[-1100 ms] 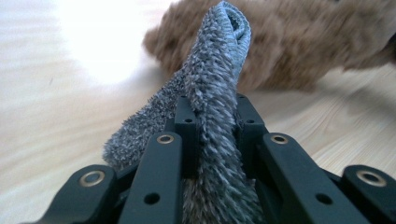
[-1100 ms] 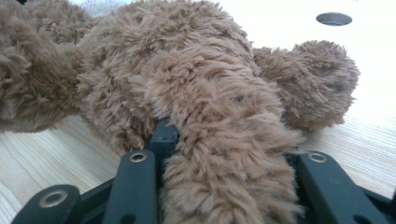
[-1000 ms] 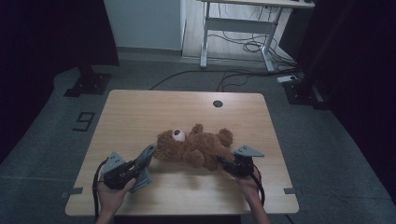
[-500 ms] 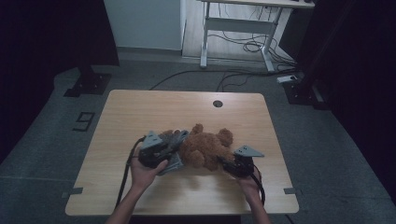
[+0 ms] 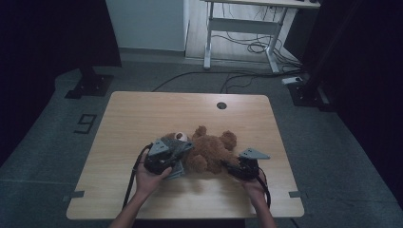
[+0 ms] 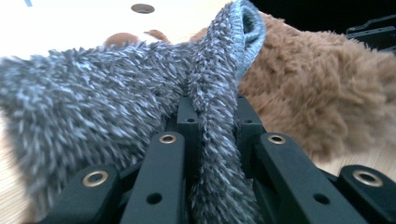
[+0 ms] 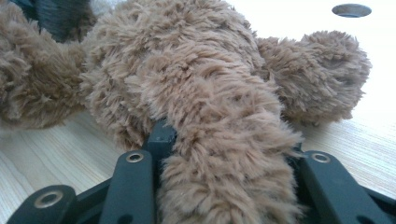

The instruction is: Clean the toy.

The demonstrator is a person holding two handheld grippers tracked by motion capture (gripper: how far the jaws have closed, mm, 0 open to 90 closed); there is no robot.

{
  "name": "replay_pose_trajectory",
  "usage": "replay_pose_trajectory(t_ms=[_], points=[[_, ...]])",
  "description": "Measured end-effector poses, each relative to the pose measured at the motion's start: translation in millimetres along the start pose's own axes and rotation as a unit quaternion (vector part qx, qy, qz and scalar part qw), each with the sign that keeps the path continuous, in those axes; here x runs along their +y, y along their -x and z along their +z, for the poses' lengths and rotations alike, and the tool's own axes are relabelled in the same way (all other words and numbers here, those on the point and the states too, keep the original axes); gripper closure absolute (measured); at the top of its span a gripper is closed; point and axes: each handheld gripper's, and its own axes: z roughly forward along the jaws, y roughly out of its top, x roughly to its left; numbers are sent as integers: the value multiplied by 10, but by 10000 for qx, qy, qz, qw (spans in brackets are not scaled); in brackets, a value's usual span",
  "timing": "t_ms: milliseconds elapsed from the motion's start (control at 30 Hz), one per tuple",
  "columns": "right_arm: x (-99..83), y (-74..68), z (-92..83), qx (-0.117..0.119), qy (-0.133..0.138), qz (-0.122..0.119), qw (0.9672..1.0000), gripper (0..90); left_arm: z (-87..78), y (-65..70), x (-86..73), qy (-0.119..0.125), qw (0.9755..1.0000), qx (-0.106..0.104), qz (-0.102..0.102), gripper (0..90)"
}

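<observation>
we have the brown teddy bear (image 5: 209,152) lying on its back near the middle of the wooden table (image 5: 142,114), head to the left, legs toward the right and far side. our left gripper (image 5: 167,159) is at the bear's head, its jaws pinched tight on a fold of fuzzy grey cloth (image 6: 116,98) – a small garment or hat, we cannot tell which – and the cloth drapes over the head end. our right gripper (image 5: 240,167) is clamped round a plush leg (image 7: 224,154) at the near right of the bear, the jaws squeezing the fur between them.

what could go wrong from here, as we judge it: the grey cloth is gripped by one thin bunched fold, so a firm pull over the head may slide it out of the jaws, or drag the whole bear leftward instead of seating the cloth. the leg hold is soft and springy – if we pull against it the fur could slip free and the bear would swing. the cloth also hides the bear's face from the left gripper view, so we could miss the head and leave the cloth bunched beside it.
</observation>
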Motion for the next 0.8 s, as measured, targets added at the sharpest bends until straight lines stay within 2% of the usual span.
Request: replay_pose_trajectory(t_ms=[167,367,433,467,567,667,800], points=[[-14,16,-9,15,-17,4,10000,560,-194,-198,-95,59,9995,268,-183,771],[-52,33,-20,81,-25,69,9999,557,-242,-446,-402,49,9965,375,-740,770],[-55,28,-22,69,-25,85,9999,558,-243,-501,-443,-90,9960,431,-773,769],[-55,26,-24,61,-28,84,9999,557,-273,-515,-442,-49,9958,453,-788,769],[-54,30,-28,35,-25,99,9999,557,-384,-513,-387,221,9952,318,-898,769],[-53,44,-22,51,-9,130,9999,557,-502,-397,-218,532,9955,166,-762,769],[-54,39,-26,43,0,77,10000,557,-497,-201,68,613,9971,23,-452,766]])
